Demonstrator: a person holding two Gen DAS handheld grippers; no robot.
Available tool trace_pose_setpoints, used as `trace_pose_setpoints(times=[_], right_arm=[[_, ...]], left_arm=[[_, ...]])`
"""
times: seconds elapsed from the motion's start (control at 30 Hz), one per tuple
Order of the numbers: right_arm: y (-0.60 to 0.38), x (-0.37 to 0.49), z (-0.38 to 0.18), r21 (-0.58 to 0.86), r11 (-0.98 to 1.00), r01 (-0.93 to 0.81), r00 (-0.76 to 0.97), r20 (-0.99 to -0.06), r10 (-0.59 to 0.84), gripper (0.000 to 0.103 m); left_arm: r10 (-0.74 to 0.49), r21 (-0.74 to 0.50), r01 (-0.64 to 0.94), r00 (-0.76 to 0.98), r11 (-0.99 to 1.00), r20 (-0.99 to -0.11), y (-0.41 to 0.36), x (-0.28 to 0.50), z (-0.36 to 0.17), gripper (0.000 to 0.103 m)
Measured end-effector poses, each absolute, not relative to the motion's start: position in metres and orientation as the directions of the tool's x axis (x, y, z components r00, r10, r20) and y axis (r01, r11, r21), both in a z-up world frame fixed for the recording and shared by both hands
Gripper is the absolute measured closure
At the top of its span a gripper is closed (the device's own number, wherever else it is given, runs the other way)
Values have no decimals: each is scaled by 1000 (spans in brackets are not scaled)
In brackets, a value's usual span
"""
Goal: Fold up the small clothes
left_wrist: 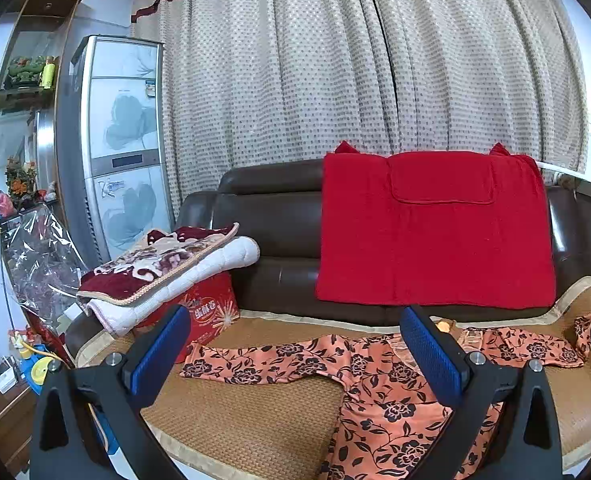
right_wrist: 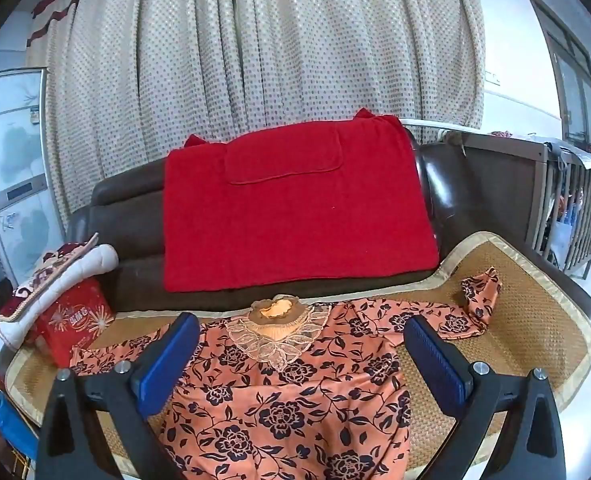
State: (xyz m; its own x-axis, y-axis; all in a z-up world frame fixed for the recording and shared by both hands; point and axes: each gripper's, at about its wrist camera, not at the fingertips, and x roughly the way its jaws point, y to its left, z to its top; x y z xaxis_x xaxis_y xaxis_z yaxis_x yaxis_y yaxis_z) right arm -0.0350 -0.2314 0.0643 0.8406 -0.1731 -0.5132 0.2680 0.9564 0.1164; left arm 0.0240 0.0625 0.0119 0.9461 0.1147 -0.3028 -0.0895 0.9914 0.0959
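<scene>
An orange blouse with black roses (right_wrist: 295,400) lies spread flat on the woven mat (right_wrist: 515,292) of the sofa seat, lace collar (right_wrist: 275,332) toward the backrest and both sleeves stretched out sideways. In the left wrist view the blouse (left_wrist: 383,400) lies to the right, its left sleeve (left_wrist: 255,360) reaching across between the blue pads. My left gripper (left_wrist: 295,352) is open above that sleeve, holding nothing. My right gripper (right_wrist: 299,356) is open over the chest of the blouse, also holding nothing. The right sleeve's cuff (right_wrist: 479,296) is bunched up.
A red towel (right_wrist: 295,208) hangs over the brown leather backrest (left_wrist: 271,216). At the seat's left end are a folded quilt (left_wrist: 163,272) on a red gift box (left_wrist: 207,316). A tall air conditioner (left_wrist: 123,140) and curtains stand behind. A crib (right_wrist: 555,200) is at the right.
</scene>
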Motion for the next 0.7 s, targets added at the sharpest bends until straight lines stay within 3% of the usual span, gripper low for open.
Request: trace_pose_setpoints(times=[0.7], right_arm=[[-277,-12,34,128,936,327,802,-561,-203,0]], left_arm=[[99,137,-54,933,989,-347,24,74,-17,0]])
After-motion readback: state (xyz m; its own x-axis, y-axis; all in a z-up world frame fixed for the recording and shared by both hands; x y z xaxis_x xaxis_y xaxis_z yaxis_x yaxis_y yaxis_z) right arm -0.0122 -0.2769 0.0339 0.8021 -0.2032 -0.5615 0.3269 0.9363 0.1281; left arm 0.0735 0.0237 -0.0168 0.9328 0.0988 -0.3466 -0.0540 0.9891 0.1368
